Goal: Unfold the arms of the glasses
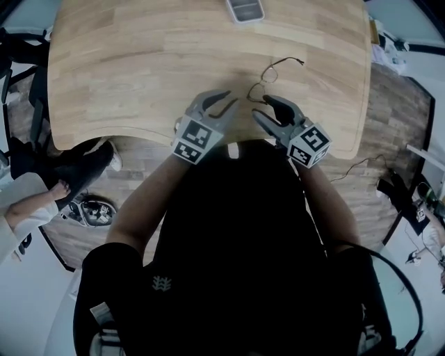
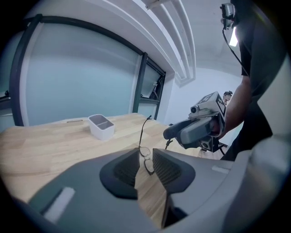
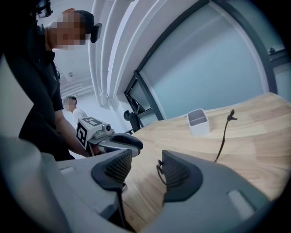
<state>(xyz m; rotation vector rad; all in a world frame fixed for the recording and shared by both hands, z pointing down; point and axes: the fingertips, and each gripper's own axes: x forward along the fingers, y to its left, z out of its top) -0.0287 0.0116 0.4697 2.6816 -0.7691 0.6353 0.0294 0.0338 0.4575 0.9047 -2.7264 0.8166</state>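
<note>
Near tabletop (image 1: 139, 69) front edge, hovering beside wire glasses (image 1: 269, 71) with left tongs (image 1: 233, 98) and right tongs (image 1: 260, 106), both spread; showing black-and-white square patterns on marker cubes (image 1: 193, 139).

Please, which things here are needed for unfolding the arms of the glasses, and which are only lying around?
Needed: glasses, left gripper, right gripper.
Only lying around: white two-compartment box at the far edge of the wooden table.
</note>
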